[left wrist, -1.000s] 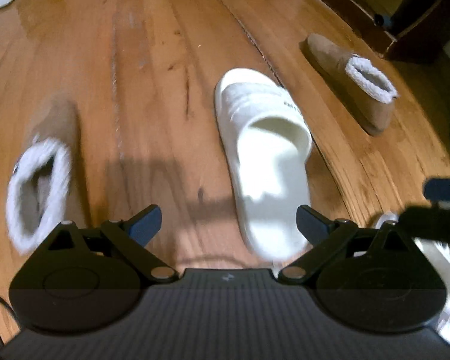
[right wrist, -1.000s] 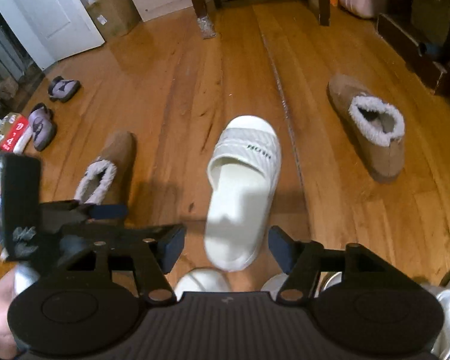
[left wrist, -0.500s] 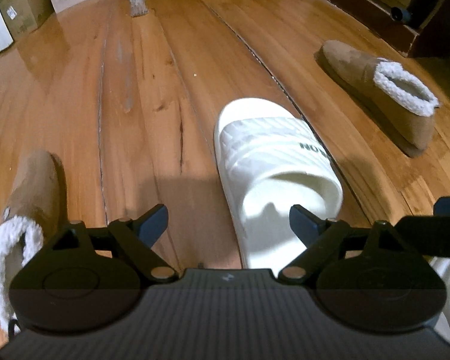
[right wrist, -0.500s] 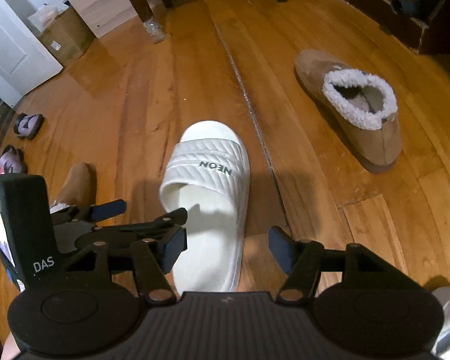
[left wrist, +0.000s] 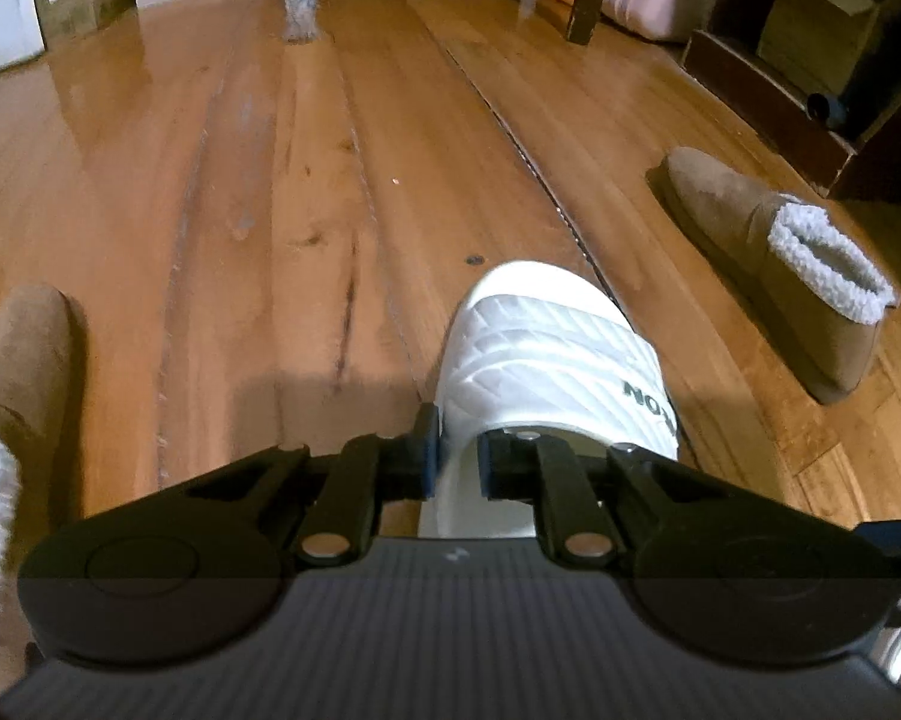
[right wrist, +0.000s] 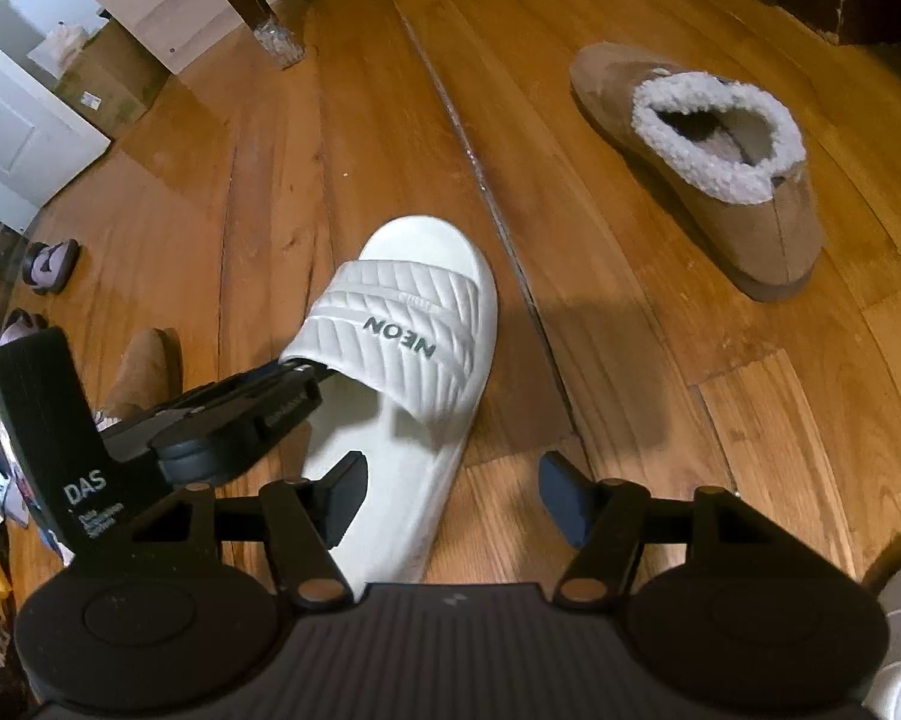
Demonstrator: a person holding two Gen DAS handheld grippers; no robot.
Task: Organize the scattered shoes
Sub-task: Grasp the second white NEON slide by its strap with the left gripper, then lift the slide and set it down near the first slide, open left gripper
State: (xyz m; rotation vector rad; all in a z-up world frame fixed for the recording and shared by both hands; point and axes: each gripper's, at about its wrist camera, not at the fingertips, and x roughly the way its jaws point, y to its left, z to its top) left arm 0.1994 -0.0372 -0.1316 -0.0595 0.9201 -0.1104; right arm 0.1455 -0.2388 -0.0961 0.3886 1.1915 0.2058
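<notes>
The white slide [left wrist: 546, 360] is being gripped on the floor by the left gripper [left wrist: 456, 459], its jaws clamped on the strap's edge, while the right gripper [right wrist: 450, 495] is being held with jaws apart over the heel; lifting toward its mate seems next.

Matte black left tool [left wrist: 455, 461] with silver pivot screws, ribbed grey housing, blue-edged pads

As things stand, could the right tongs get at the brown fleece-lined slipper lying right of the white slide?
Probably yes. The right tongs are open and empty, and only bare wood floor shows between them and the brown slipper. The left tongs, shut on the white slide, sit off to the other side.
</notes>
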